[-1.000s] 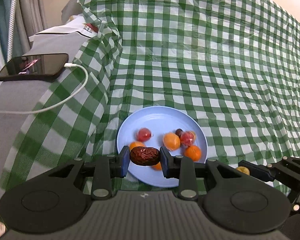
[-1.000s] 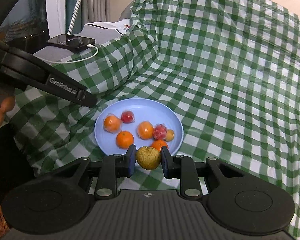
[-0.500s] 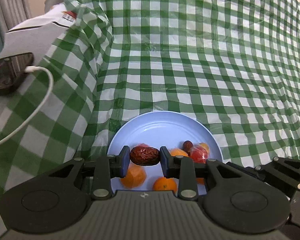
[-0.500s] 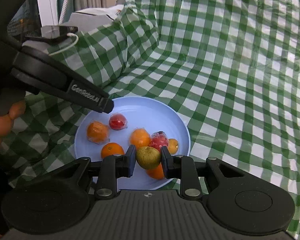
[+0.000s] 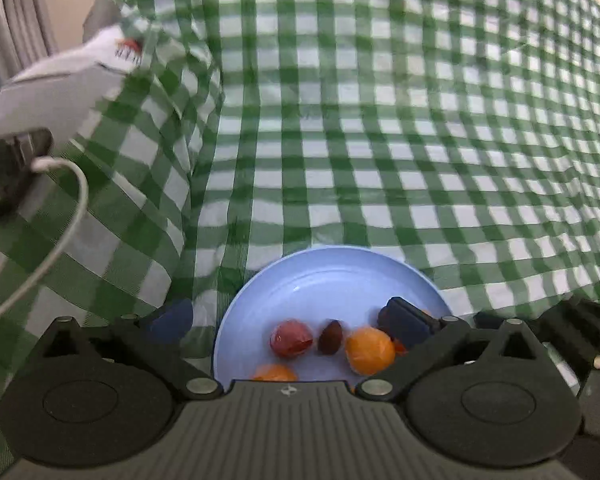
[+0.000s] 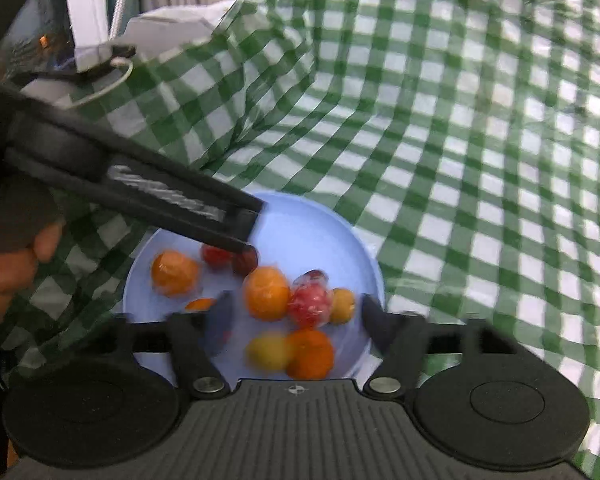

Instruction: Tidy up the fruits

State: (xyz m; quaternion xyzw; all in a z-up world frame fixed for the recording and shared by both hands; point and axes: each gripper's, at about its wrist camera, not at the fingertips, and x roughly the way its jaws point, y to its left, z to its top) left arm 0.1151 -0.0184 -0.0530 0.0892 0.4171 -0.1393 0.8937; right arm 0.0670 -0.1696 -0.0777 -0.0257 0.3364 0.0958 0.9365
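**Over the plate: both grippers spread, both fruits released**

Above the blue plate [image 5: 332, 276], the left gripper [image 5: 288, 322] stands with its jaws fully spread; they have just been opening, and nothing is pressed between them. The dark red date [image 5: 330, 337] lies on the plate below and between the fingers, nearer the right-hand finger, its long axis running roughly away from the camera, next to a red fruit [image 5: 291, 338] and an orange [image 5: 369, 350]. In the right wrist view, the right gripper [image 6: 296, 320] likewise shows jaws that have just been opening, its pads clear of any fruit. The yellow-green fruit [image 6: 269, 351], blurred, sits on the plate low between these fingers, touching an orange [image 6: 310, 353]. The plate [image 6: 300, 216] rests on the checked cloth [image 6: 460, 160]. From the left, the other gripper's finger reaches over the plate's far side, the date [image 6: 245, 261] just under its tip.

Judgement: both placements appear complete. Each fruit lies straight below its own jaws, so the coming move is probably a retreat upward and back, with the fingers kept wide to avoid nudging the pile.
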